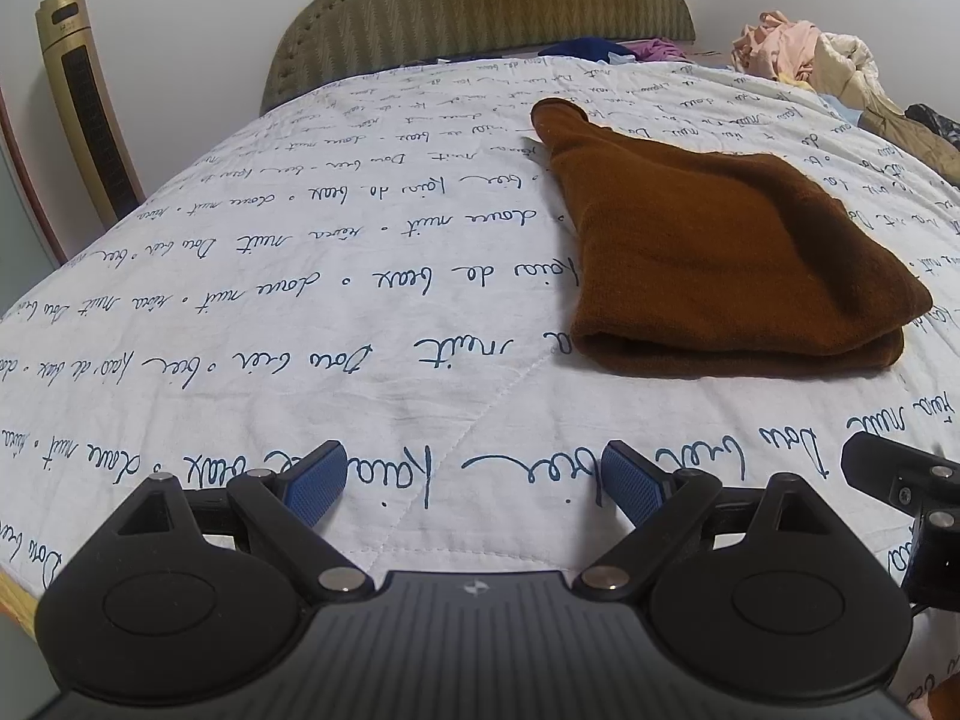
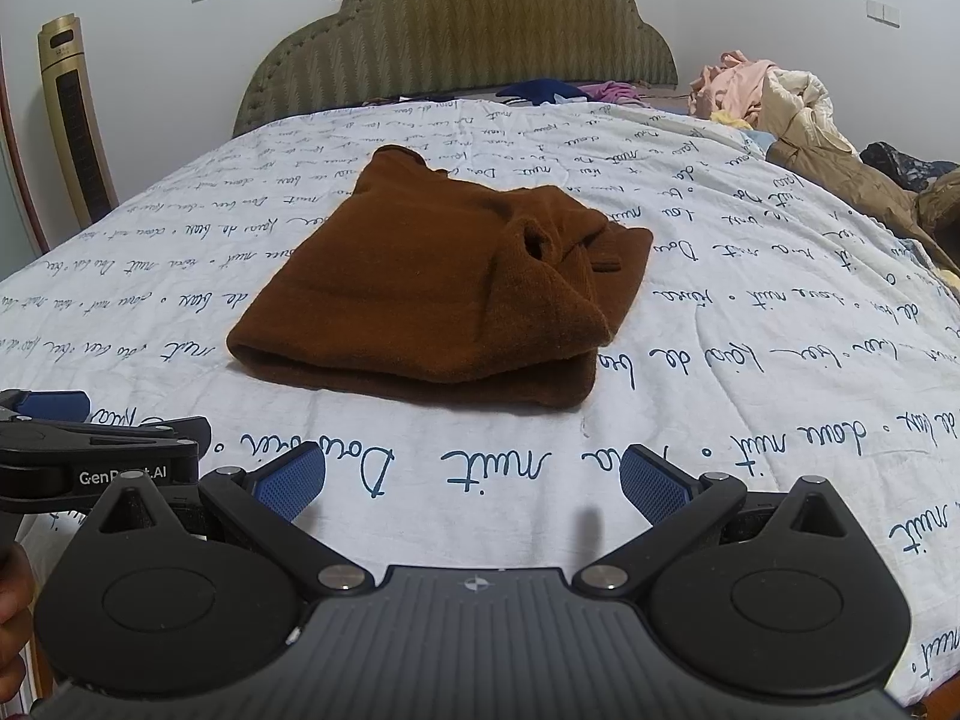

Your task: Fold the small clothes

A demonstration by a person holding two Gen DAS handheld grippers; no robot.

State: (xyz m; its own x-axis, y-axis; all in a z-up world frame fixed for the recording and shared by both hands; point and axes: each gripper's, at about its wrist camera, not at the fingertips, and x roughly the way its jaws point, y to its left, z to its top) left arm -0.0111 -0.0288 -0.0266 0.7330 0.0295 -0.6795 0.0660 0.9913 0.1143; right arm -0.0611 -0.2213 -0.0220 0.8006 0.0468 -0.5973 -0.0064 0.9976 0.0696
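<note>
A brown knit garment [image 1: 714, 258] lies folded into a thick bundle on the white bedspread with blue script; it also shows in the right wrist view [image 2: 432, 288], with a sleeve cuff on top at its right. My left gripper [image 1: 474, 483] is open and empty, low over the bedspread, short of the garment and to its left. My right gripper [image 2: 471, 483] is open and empty, in front of the garment's near folded edge. The left gripper's body [image 2: 90, 456] shows at the left of the right wrist view.
The white bedspread [image 1: 300, 312] covers the bed. A green padded headboard [image 2: 456, 30] stands at the far end. A heap of loose clothes [image 2: 780, 102] lies at the far right. A gold tower fan [image 1: 84, 102] stands at the left wall.
</note>
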